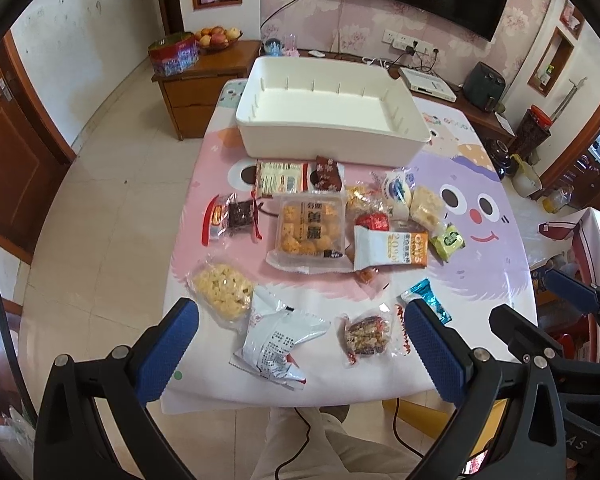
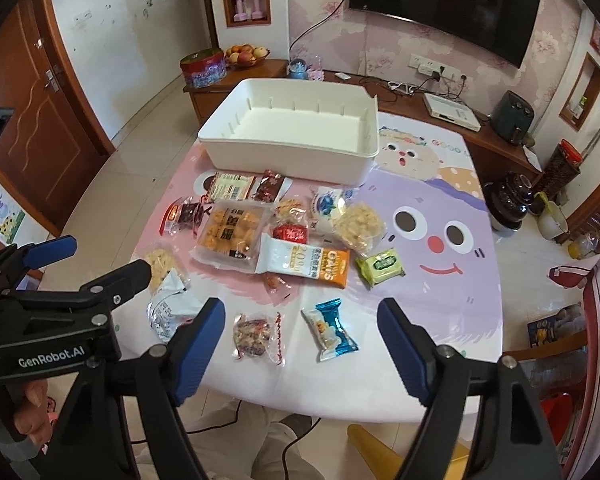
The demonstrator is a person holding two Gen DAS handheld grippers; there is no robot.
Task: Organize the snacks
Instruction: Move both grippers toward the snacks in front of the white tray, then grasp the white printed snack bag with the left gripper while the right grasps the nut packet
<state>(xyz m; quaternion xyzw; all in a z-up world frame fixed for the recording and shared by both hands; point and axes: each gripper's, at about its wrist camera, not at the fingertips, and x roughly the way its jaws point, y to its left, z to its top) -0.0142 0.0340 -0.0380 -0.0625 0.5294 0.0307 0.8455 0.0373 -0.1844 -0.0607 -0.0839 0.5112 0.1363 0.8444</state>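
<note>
An empty white bin stands at the far end of the table. Several wrapped snacks lie in front of it: a large pack of yellow biscuits, an orange-and-white oats pack, a green packet, a silver bag, a nut bar and a blue-ended candy. My left gripper is open above the near edge, over the silver bag. My right gripper is open, above the nut bar and blue candy.
The table has a pink and purple cartoon cover. Behind it stand a wooden cabinet with a fruit bowl and tin, and a wall TV. My right gripper shows in the left wrist view.
</note>
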